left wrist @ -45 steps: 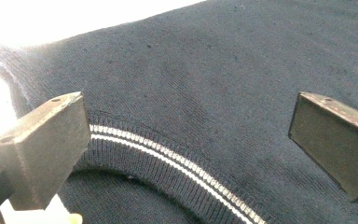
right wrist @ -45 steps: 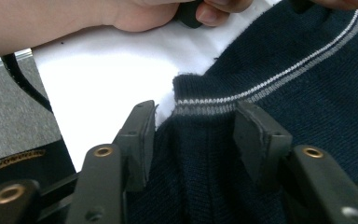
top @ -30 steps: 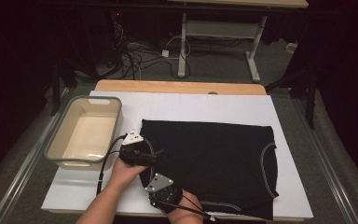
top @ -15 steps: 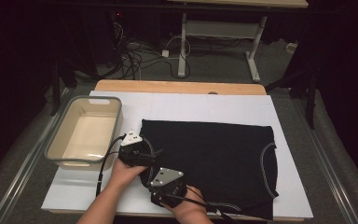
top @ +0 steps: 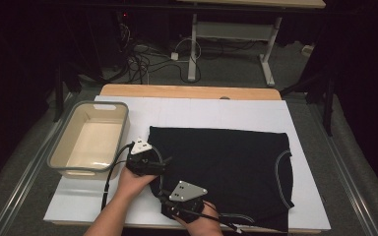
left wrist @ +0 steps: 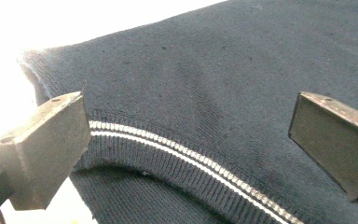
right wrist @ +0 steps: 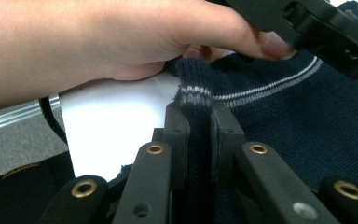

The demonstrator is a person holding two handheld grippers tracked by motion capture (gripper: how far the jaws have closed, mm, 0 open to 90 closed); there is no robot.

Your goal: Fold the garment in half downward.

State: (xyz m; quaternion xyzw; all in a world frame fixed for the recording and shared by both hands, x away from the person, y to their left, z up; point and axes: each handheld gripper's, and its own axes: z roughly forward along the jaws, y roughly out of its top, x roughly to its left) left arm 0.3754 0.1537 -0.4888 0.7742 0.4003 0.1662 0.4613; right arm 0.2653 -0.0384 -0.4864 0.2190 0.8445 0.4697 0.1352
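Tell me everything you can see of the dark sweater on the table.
The sweater is dark navy knit, lying flat and spread on the white board, beside the beige tub. A ribbed band with thin white stripes runs along its edges. The right gripper has its jaws shut on a pinched-up fold of the striped band. The left gripper hovers over the band, jaws wide apart.

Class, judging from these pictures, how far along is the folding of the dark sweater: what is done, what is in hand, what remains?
Done: the sweater lies spread flat on the white board. In hand: the right tongs are shut on its striped hem, pinching a ridge of cloth; the left tongs hang open over the striped edge, gripping nothing. Left: no fold shows, so probably all the folding. The tub beside it holds nothing.
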